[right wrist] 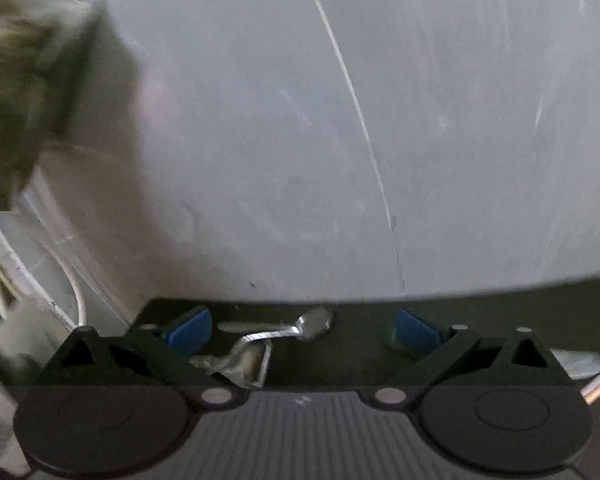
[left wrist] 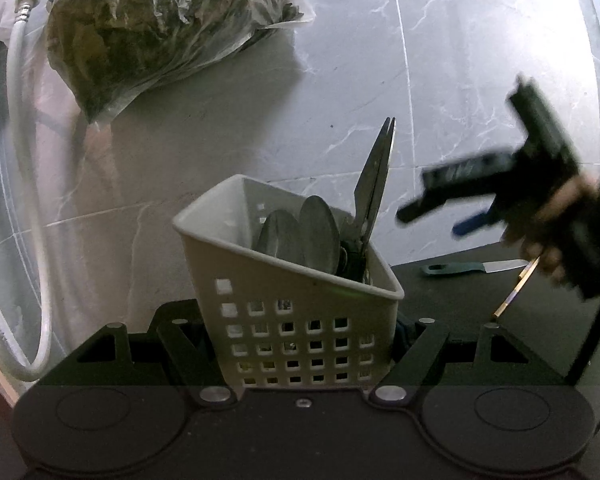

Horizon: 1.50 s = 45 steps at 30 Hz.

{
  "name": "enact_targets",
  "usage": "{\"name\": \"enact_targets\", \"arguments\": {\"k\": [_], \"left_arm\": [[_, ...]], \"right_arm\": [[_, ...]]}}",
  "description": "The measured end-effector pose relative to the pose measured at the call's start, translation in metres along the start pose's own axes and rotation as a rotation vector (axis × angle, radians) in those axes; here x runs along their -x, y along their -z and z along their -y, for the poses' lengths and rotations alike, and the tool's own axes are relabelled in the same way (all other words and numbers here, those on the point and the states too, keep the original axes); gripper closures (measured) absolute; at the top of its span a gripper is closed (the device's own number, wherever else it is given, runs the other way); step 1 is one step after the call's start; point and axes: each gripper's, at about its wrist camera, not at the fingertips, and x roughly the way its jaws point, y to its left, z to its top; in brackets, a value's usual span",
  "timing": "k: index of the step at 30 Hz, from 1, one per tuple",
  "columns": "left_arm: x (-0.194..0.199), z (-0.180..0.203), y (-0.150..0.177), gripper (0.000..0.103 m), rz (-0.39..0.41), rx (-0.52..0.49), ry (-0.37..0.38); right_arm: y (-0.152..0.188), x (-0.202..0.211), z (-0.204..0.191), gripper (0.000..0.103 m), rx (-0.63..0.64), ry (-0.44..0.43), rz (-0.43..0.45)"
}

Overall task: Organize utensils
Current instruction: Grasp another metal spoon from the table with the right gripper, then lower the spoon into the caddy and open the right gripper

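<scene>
Between the wide-apart jaws of the right gripper [right wrist: 303,330] a bent piece of shiny metal [right wrist: 256,346] is lying on the dark desk [right wrist: 500,308]; it looks like a spoon or small ladle, but motion blur is smearing its outline. Its rounded bowl end is pointing away from the camera and its long axis is running from near the left blue pad [right wrist: 190,330] toward the middle of the gap, slightly crosswise. Nothing is being pinched: both pads are standing off from the metal. The right gripper is clearly the nearer one, so the coming grasp probably depends on squaring the jaws across that slanted handle.

Beside it, the left gripper is clasping a pale plastic basket [left wrist: 300,320] between its jaws. That basket is three-sided, smooth, with square holes through its lower wall, and is already carrying two spoon bowls [left wrist: 300,236] and a pair of scissors [left wrist: 374,184] standing blades up. Right of the basket, a knife with a green handle [left wrist: 456,268] and a thin yellowish stick [left wrist: 516,292] are lying flat on the desk, near the blurred right gripper. Left of and behind the basket, a crinkled clear bag of dark greens [left wrist: 160,28] and a white hose [left wrist: 28,208] are resting against the grey marbled tile wall [left wrist: 440,60].
</scene>
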Motion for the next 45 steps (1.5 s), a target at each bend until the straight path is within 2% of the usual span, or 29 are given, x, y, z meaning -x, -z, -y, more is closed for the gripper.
{"name": "enact_targets", "arguments": {"k": [2, 4, 10, 15, 17, 20, 25, 29, 33, 38, 45], "left_arm": [[0.0, 0.001, -0.001, 0.025, -0.005, 0.002, -0.006], [0.0, 0.002, -0.001, 0.025, -0.009, 0.0, -0.013], [-0.002, 0.005, -0.002, 0.024, -0.016, -0.007, -0.031], [-0.004, 0.007, -0.003, 0.024, -0.018, -0.005, -0.038], [-0.004, 0.007, -0.003, 0.024, -0.017, -0.006, -0.035], [-0.003, 0.005, -0.001, 0.024, -0.013, -0.007, -0.027], [-0.001, 0.001, 0.002, 0.024, -0.003, -0.009, -0.014], [0.0, -0.002, 0.005, 0.025, 0.008, -0.013, 0.002], [0.001, -0.006, 0.008, 0.025, 0.017, -0.019, 0.023], [0.004, -0.01, 0.012, 0.025, 0.028, -0.027, 0.041], [0.005, -0.013, 0.017, 0.025, 0.043, -0.027, 0.054]], "right_arm": [[0.002, -0.021, 0.006, 0.005, -0.006, -0.028, -0.021], [0.004, -0.035, 0.011, 0.013, -0.028, -0.051, -0.033], [0.001, -0.062, 0.02, 0.045, -0.116, -0.052, -0.029], [0.005, -0.073, 0.027, 0.091, -0.178, -0.006, -0.037], [0.006, -0.071, 0.026, 0.1, -0.182, 0.005, -0.022], [0.003, -0.052, 0.019, 0.102, -0.144, 0.044, 0.04], [-0.009, 0.01, -0.014, 0.102, 0.024, 0.128, 0.174], [-0.023, 0.082, -0.054, 0.102, 0.148, 0.109, 0.296], [-0.031, 0.151, -0.105, 0.102, 0.309, 0.042, 0.383], [-0.019, 0.195, -0.165, 0.102, 0.532, 0.0, 0.384], [0.019, 0.175, -0.22, 0.102, 0.788, -0.013, 0.261]]}}
